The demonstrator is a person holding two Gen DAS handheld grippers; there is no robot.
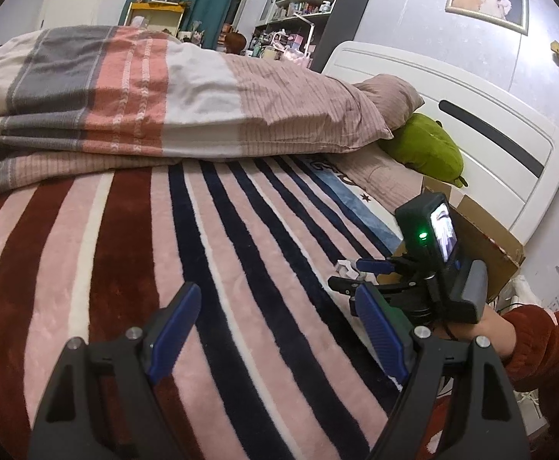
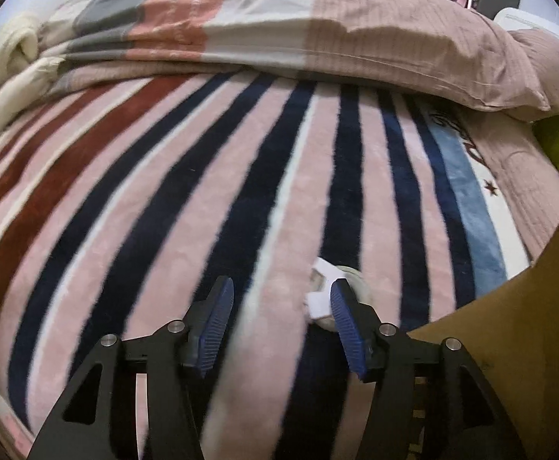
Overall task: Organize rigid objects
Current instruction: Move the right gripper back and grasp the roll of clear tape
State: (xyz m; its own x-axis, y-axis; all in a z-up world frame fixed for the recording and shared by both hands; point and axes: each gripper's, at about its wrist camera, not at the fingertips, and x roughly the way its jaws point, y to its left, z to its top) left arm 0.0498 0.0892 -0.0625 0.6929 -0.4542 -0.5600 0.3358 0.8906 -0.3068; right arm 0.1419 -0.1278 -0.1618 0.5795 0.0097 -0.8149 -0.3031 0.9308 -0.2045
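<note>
The right gripper, its blue-padded fingers spread apart, hovers over a pink, navy and maroon striped blanket; a small white plastic object lies just inside its right finger, near a brown cardboard box. The left gripper hangs alongside, equally parted and empty.

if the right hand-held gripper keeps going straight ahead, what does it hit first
Probably the small white object on the striped blanket. It lies just ahead, beside the right fingertip of the open right hand-held gripper, though depth is unclear.
</note>
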